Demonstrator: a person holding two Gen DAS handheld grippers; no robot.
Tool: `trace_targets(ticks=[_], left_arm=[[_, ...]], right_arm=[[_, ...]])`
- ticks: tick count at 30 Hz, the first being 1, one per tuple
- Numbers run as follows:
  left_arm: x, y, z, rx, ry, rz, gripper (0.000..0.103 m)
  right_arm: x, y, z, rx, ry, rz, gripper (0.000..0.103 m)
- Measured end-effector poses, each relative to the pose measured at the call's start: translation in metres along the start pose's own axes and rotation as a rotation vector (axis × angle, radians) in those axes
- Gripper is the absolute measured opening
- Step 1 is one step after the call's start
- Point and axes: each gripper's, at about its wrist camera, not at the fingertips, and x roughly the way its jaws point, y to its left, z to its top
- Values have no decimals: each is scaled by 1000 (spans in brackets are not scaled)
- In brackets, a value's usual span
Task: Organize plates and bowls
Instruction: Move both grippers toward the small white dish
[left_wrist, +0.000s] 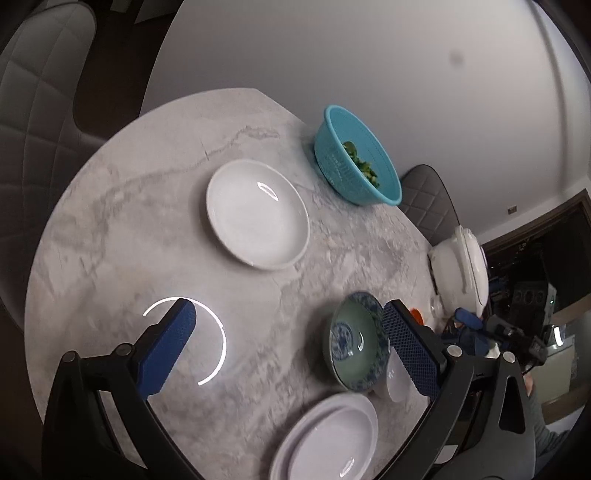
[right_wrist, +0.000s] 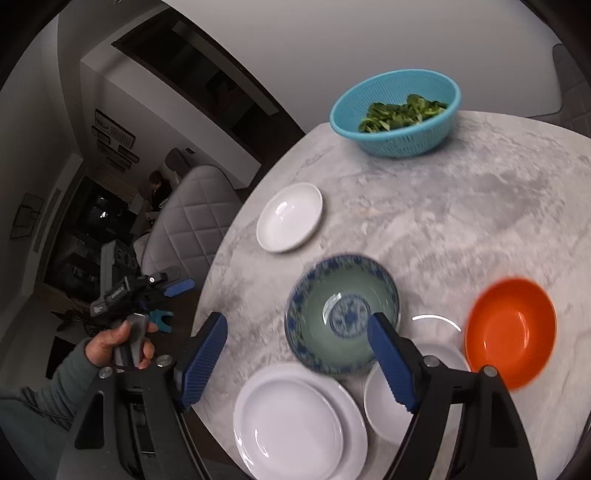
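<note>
On the marble counter (right_wrist: 461, 206), a blue-patterned bowl (right_wrist: 341, 314) sits just beyond the stacked white plates (right_wrist: 295, 421), beside an orange bowl (right_wrist: 511, 332). The right gripper (right_wrist: 297, 363) hangs over it, fingers spread wide and empty; the left gripper (left_wrist: 291, 343) is likewise wide open, holding nothing. A lone white plate (left_wrist: 256, 214) lies ahead of the left gripper, probably its nearer target.

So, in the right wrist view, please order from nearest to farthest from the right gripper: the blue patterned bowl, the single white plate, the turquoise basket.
1. Blue patterned bowl, just ahead of the right gripper.
2. Single white plate, farther, near the table's left edge.
3. Turquoise basket, at the far edge.
</note>
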Motion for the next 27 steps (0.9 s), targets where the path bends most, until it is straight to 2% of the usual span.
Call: trace_targets(ticks=[1,4,6,9,13,17,25,27], left_arm=[[7,7,18,-2,-1,13,102],[39,30,60,-65,73,67,102],[58,41,78,-77,93,61,101],[83,56,95,-84,121,74,101],[110,70,102,-89,169,62,101],[132,74,91,-82,203,73,100],[153,71,99,-39,242,74,79],[156,70,102,-32,248,68,67]], right_arm=[[8,1,22,7,-8,13,82],[47,8,76,-2,0,59,82],[85,10,102,11,49,103,80],[145,3,125,58,142,124,71],[209,-15,134,139,235,113,63],[245,-34,134,182,279,74,60],[265,-62,131,248,295,90,53],[267,-65,132,259,296,97,50]])
